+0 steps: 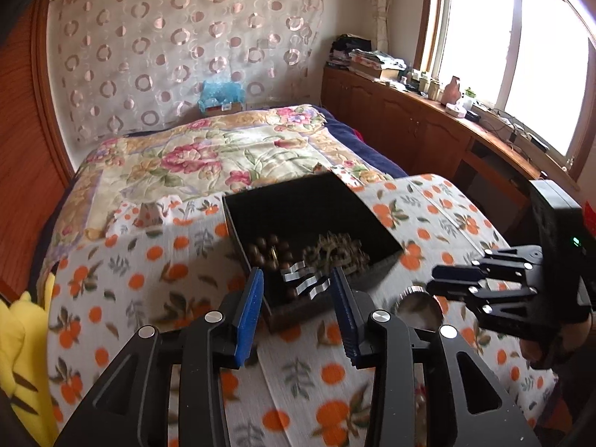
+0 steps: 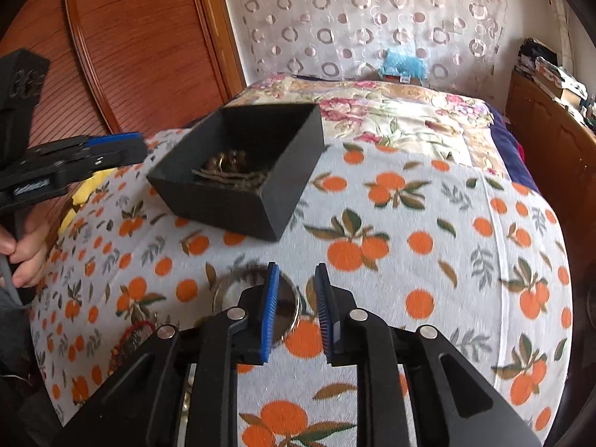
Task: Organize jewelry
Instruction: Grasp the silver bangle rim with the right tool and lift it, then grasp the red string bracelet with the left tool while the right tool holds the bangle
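Observation:
A black open box point(image 1: 313, 208) sits on the orange-print cloth and holds brown wooden beads point(image 1: 266, 249), a dark chain tangle point(image 1: 335, 251) and silver zigzag pieces point(image 1: 305, 279). The box also shows in the right wrist view point(image 2: 242, 201). My left gripper point(image 1: 296, 279) is open and empty just above the box's near edge. My right gripper point(image 2: 296, 272) is open over a silver metal bangle point(image 2: 223, 288) that lies on the cloth, its left finger inside the ring. The bangle also shows in the left wrist view point(image 1: 419, 307), under the right gripper point(image 1: 434, 285).
More jewelry with red thread point(image 2: 134, 335) lies at the cloth's near left. A yellow plush toy point(image 1: 22, 354) sits at the left edge. A floral bedspread point(image 1: 208, 149) lies behind the box. A wooden cabinet with clutter point(image 1: 428, 111) runs under the window.

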Tool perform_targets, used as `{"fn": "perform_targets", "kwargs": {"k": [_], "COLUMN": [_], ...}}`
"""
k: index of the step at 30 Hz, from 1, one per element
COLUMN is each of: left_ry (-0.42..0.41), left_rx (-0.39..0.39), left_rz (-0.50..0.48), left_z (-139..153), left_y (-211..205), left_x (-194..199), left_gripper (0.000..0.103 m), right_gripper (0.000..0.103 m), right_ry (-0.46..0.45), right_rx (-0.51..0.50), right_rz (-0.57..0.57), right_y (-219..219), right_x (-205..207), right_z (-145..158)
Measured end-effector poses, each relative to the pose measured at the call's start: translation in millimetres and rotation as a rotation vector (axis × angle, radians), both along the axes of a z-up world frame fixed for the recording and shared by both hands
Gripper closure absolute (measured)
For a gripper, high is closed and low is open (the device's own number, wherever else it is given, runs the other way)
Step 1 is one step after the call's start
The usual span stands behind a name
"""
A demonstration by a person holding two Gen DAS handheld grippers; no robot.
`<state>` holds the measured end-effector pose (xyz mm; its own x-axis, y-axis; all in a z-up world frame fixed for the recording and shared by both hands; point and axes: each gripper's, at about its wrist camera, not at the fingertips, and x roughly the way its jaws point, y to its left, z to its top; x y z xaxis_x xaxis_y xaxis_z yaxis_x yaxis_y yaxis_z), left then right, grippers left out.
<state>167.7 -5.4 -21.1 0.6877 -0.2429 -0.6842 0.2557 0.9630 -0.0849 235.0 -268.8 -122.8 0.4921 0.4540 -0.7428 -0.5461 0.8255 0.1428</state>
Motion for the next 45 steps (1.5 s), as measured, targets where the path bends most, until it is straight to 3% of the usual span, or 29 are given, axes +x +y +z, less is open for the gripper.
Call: {"fn": "perform_targets", "kwargs": {"k": [9, 11, 14, 23, 38, 45], "left_ry": [0.047, 0.051, 0.056, 0.045, 0.067, 0.056], "left_rx": [-0.008, -0.012, -0.012, -0.015, -0.041, 0.006], "left_rz": [0.010, 0.007, 0.001, -0.025, -0.042, -0.082], "left_z": [-21.7, -24.8, -29.6, -38.9, -42.0, -44.0], "left_y": [-0.9, -2.7, -6.3, -20.9, -46.6, -65.4], "left_x": [-43.7, -54.2, -67.8, -102.9, -129.5, -130.6], "left_gripper": [0.067, 0.067, 0.067, 0.067, 0.067, 0.065], "right_gripper": [0.081, 0.095, 0.098, 0.098, 0.098, 0.098], "right_ry": [0.018, 0.007, -0.005, -0.126, -0.147, -0.152], "right_rx": [-0.045, -0.059, -0.055, -0.030, 0.014, 0.025], "right_rz": [0.016, 0.010, -0.004, -0.091, -0.114, -0.112], "right_y": [9.0, 9.4, 6.4, -20.2, -44.6, -51.0], "right_x": [-7.7, -8.3, -12.6, -50.7, -102.6, -111.2], "right_z": [-18.1, -18.8, -18.5, -0.5, 2.2, 3.1]}}
